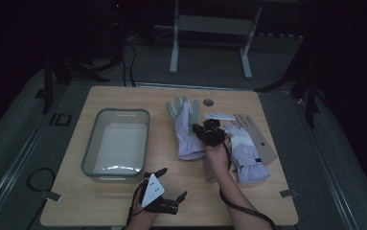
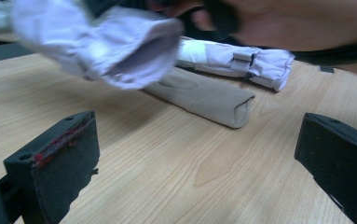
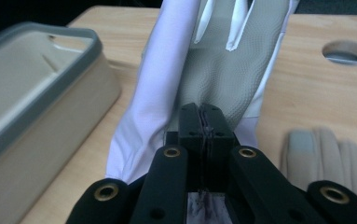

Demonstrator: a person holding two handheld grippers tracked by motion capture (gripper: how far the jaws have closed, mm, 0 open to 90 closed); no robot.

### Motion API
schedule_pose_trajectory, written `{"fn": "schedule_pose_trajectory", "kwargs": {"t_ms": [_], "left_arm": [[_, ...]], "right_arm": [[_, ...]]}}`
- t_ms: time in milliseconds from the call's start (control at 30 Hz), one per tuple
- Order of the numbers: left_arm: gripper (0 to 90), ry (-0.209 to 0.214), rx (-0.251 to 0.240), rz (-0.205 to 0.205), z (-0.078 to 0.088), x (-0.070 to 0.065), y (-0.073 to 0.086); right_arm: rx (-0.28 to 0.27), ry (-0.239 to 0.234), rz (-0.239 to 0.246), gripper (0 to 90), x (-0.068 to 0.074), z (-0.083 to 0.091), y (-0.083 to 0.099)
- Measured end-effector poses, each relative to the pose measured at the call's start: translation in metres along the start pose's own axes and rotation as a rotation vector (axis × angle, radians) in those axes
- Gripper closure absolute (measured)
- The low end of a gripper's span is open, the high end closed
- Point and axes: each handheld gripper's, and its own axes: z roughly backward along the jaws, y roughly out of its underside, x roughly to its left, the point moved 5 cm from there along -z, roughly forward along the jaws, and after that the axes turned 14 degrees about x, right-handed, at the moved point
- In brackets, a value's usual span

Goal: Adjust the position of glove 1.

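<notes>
The right gripper [image 1: 209, 132] has its fingers [image 3: 190, 122] pinched tight on the cuff end of the left-hand glove [image 1: 185, 128], which hangs off them with its long axis running away across the table [image 1: 123, 206], fingertips pointing to the far edge. The tub [image 1: 116, 143] sits just to the left of that glove, so the carry looks like a short sideways swing. The other glove [image 1: 248, 148] lies flat to the right. The left gripper [image 1: 164, 189] waits near the front edge, fingers [image 2: 55, 168] wide and empty, further from the glove.
</notes>
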Motion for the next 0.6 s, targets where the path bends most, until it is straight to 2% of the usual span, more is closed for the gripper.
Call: {"fn": "schedule_pose_trajectory", "kwargs": {"t_ms": [67,133,167,267,300,333,433,467,533,600], "left_arm": [[0.0,-0.004,-0.007,0.005,0.000,0.000,0.000],[0.0,-0.011,-0.010,0.007,0.001,0.001,0.000],[0.0,-0.011,-0.010,0.007,0.001,0.001,0.000],[0.0,-0.016,-0.012,0.007,0.001,0.001,0.000],[0.0,-0.016,-0.013,0.006,0.001,0.001,0.000],[0.0,-0.016,-0.012,0.005,0.001,0.000,0.000],[0.0,-0.014,-0.009,0.001,0.001,0.000,0.000],[0.0,-0.015,-0.009,0.003,0.001,0.000,0.000],[0.0,-0.013,-0.004,0.000,0.001,0.000,0.000],[0.0,-0.014,-0.004,0.000,0.001,0.000,0.000]], "right_arm": [[-0.015,0.005,-0.004,88.0,0.001,0.013,0.010],[-0.035,-0.018,-0.035,88.0,0.001,0.024,0.020],[-0.035,-0.018,-0.035,88.0,0.001,0.024,0.020],[-0.047,-0.030,-0.080,88.0,0.005,0.036,0.043],[-0.051,-0.013,-0.079,88.0,0.007,0.039,0.050],[-0.053,-0.011,-0.088,88.0,0.008,0.040,0.055],[-0.043,-0.048,-0.102,87.9,0.010,0.039,0.071],[-0.032,-0.048,-0.106,87.9,0.010,0.037,0.075],[-0.035,-0.019,-0.110,87.9,0.007,0.035,0.082],[-0.028,-0.018,-0.135,87.9,0.005,0.031,0.089]]}}
